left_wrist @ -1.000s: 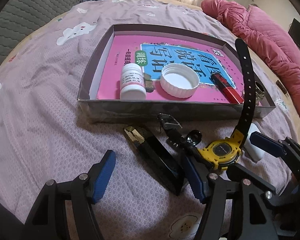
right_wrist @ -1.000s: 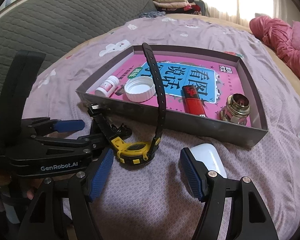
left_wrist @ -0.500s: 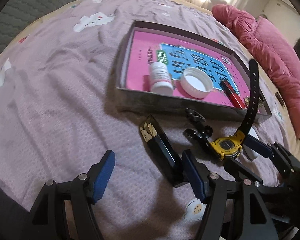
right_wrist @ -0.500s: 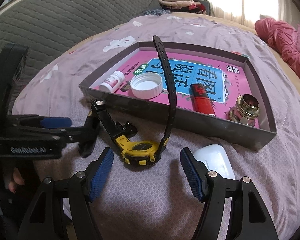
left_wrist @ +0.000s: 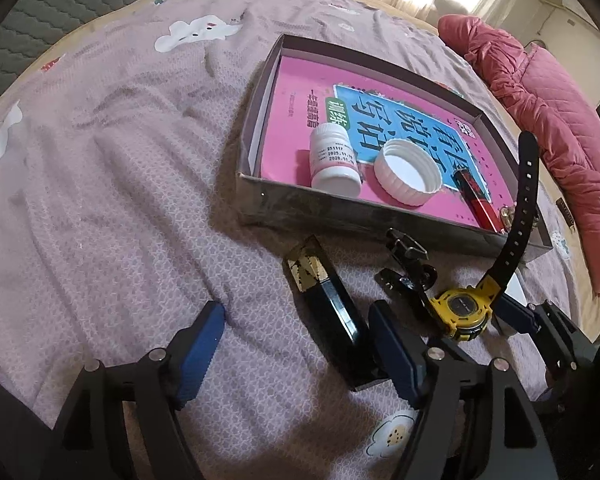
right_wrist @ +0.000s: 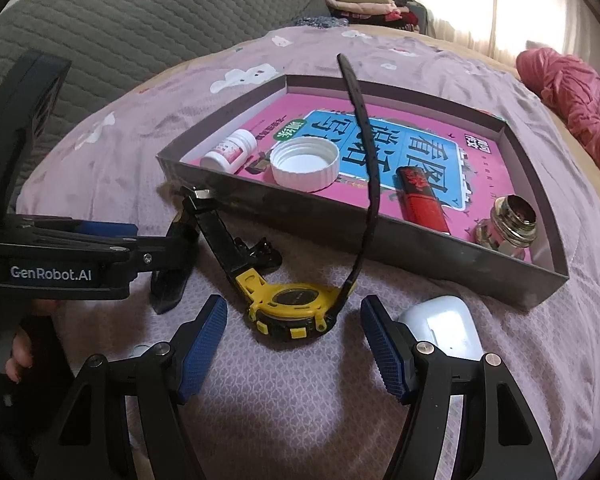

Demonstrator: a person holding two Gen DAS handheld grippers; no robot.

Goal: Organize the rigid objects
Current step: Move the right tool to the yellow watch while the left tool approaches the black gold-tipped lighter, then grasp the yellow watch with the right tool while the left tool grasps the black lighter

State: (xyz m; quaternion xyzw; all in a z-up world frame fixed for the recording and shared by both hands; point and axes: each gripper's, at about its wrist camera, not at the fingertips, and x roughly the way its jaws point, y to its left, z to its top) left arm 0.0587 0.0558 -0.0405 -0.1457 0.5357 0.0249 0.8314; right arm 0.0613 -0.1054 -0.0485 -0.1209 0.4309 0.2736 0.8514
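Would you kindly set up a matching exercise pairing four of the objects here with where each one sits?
Things:
1. yellow watch
2. white earbud case
3. red lighter
4. white bottle cap

Places:
A. in the box, open side up, beside the small pill bottle
B. on the bedspread, ahead of the right gripper, between its open jaws
C. in the box, lying on the pink book
D. on the bedspread, by the box's near right corner

Pairs: 1-B, 2-D, 3-C, 4-A
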